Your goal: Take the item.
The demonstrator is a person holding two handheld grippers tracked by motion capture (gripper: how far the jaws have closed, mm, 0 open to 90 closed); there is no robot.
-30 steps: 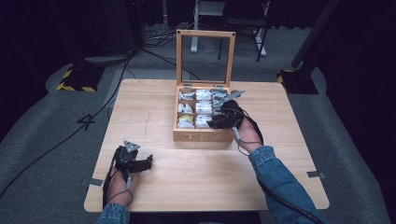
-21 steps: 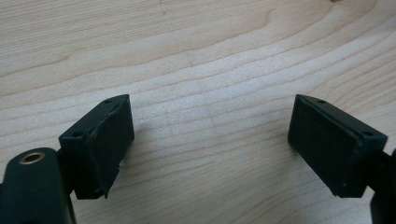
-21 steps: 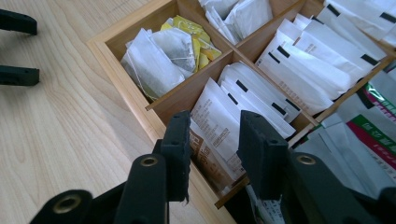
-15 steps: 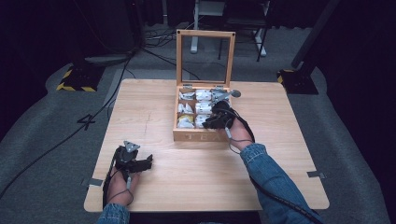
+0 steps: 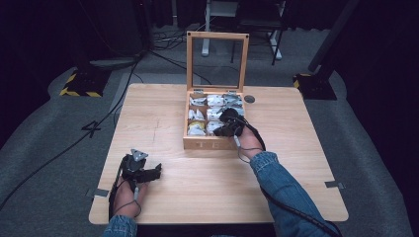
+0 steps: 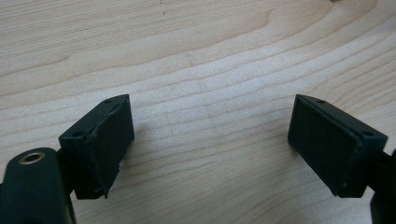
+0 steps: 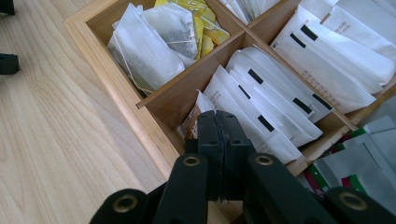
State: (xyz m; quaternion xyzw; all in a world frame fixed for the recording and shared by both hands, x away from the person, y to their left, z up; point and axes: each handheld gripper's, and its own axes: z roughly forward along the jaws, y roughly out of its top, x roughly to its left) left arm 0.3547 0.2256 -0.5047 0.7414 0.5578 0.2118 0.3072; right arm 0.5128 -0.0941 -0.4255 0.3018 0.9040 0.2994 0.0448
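A wooden tea box (image 5: 207, 144) stands mid-table with its glass lid (image 5: 217, 35) upright. Its compartments hold white packets with black marks (image 7: 271, 107) and loose tea bags with yellow tags (image 7: 154, 42). My right gripper (image 5: 221, 129) (image 7: 217, 116) is shut, its tips low over the front middle compartment and right against the white packets. Whether a packet edge is pinched I cannot tell. My left gripper (image 5: 157, 171) (image 6: 210, 144) rests open on the bare table (image 6: 196, 70) near the front left, with nothing between its pads (image 6: 109, 140).
A round hole (image 5: 249, 98) is in the tabletop just right of the box's back corner. Red and green packets (image 7: 355, 172) lie in the compartment to the right of my right gripper. Cables and stands crowd the dark floor beyond the table.
My right gripper has shifted slightly left and down over the box's front compartments. The left gripper has not moved.
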